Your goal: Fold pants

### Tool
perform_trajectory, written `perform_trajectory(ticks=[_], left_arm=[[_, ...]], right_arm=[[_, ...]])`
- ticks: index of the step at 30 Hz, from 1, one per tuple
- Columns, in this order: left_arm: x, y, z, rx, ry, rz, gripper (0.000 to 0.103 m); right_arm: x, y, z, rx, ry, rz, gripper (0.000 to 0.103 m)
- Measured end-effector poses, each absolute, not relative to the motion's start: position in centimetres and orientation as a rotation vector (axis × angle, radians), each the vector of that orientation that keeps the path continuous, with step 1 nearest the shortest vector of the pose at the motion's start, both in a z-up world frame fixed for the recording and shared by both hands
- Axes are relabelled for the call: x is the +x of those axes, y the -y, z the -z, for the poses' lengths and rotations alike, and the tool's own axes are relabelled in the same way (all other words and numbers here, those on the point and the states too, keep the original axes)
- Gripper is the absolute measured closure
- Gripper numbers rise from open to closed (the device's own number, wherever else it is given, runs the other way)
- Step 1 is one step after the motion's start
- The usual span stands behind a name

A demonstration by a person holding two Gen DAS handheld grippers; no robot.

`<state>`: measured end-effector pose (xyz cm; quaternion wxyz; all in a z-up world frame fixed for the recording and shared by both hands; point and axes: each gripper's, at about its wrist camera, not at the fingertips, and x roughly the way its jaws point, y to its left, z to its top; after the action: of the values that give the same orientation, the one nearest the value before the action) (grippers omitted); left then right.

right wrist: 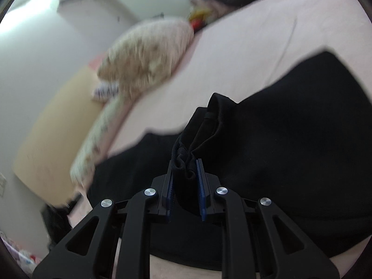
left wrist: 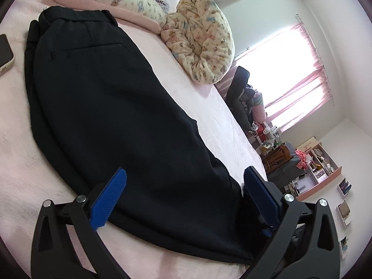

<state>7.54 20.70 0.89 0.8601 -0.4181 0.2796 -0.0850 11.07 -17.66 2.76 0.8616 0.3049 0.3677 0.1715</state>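
Lying flat along the pink bed, black pants stretch from pillows to near edge. Left hand-held gripper: jaws spread wide astride the leg end. Right hand-held gripper: clamped on bunched pants fabric.

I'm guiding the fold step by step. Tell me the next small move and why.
Probably close the left claw on the pants. Its pads stand open on either side of the leg end, while the right claw already pinches a bunch of black fabric. With both ends held, the pants could be lifted and folded over on the bed.
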Motion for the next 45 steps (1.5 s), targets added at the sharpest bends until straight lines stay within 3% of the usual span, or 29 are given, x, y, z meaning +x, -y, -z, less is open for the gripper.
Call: perform_trajectory(ticks=[5,9,14,16,17,18,19,22,24,31,33,36,37,45], left_arm=[[7.9,-21.0,-0.6,-0.9,-0.605,0.184,0.002],[7.7,-21.1,-0.8,-0.904,-0.589,0.194,0.002],[7.7,-21.0,-0.8,-0.888,-0.59,0.194,0.002],[7.7,-21.1,-0.6,-0.891,-0.595,0.19,0.002],[7.8,-21.1,-0.7,-0.894,-0.596,0.189,0.002],[7.8,-21.2,-0.7,-0.899,-0.596,0.19,0.002],[7.8,-21.2,-0.6,-0.904,-0.596,0.192,0.002],[7.6,-21.4,-0.6,-0.918,-0.591,0.194,0.002],[7.5,-21.6,-0.7,-0.92,-0.582,0.188,0.002],[7.5,-21.9,-0.3,-0.949,-0.593,0.192,0.002],[7.5,-22.0,-0.3,-0.95,-0.598,0.19,0.002],[7.6,-22.1,-0.2,-0.96,-0.604,0.191,0.002],[7.6,-22.1,-0.1,-0.965,-0.604,0.193,0.002],[7.1,-22.3,-0.3,-0.977,-0.574,0.19,0.002]], right_arm=[[10.5,16.1,-1.3,0.623,-0.814,-0.326,0.085],[10.9,15.2,-3.8,0.603,-0.758,-0.36,0.085],[11.1,8.9,-3.5,0.238,-0.871,-0.329,0.083],[10.6,7.5,-2.7,0.122,-0.901,-0.315,0.069],[10.1,7.3,-2.8,0.105,-0.893,-0.338,0.054],[9.8,7.1,-3.1,0.101,-0.89,-0.356,0.045],[9.2,7.1,-3.5,0.097,-0.885,-0.378,0.045],[7.3,8.3,-5.1,0.129,-0.783,-0.423,0.048],[7.2,9.1,-6.0,0.145,-0.731,-0.372,0.057],[9.3,7.3,-2.7,0.055,-0.846,-0.299,0.06],[9.0,7.2,-2.1,0.03,-0.823,-0.278,0.069],[9.5,10.3,-1.7,0.27,-0.838,-0.33,0.088],[10.0,10.7,-1.5,0.316,-0.842,-0.334,0.09],[9.2,11.6,-5.2,0.446,-0.71,-0.412,0.092]])
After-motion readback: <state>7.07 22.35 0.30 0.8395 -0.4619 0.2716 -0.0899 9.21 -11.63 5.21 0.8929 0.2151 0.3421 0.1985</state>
